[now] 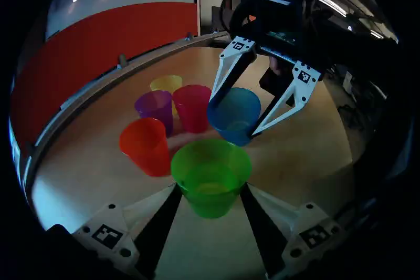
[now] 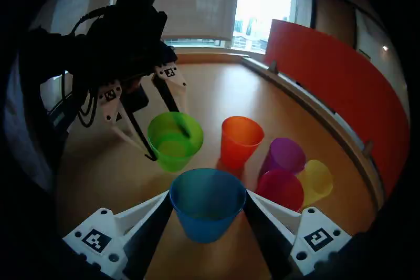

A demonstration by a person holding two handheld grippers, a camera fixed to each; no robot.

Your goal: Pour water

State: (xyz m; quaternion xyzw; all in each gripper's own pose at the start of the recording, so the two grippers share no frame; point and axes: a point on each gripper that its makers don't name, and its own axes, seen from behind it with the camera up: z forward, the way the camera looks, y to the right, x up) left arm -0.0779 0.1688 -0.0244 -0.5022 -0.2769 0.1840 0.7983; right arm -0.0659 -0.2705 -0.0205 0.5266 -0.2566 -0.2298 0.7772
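Observation:
A green cup point(image 1: 211, 177) sits between the fingers of my left gripper point(image 1: 211, 190), which is shut on it; a little liquid shows at its bottom. Just beyond it, my right gripper point(image 1: 233, 120) is shut on a blue cup point(image 1: 234, 114) that leans slightly. In the right gripper view the blue cup point(image 2: 207, 204) is clamped by my right gripper point(image 2: 208, 201). Across from it, the left gripper point(image 2: 170, 146) holds the green cup point(image 2: 175, 141). The two cups are close together, rims apart.
Orange point(image 1: 144, 146), purple point(image 1: 156, 107), magenta point(image 1: 192, 105) and yellow point(image 1: 167, 84) cups cluster on the wooden table point(image 1: 299, 148) beside the held cups. A red partition point(image 1: 105, 43) runs along the table's far edge. A person's dark sleeve point(image 2: 63, 54) is behind the left gripper.

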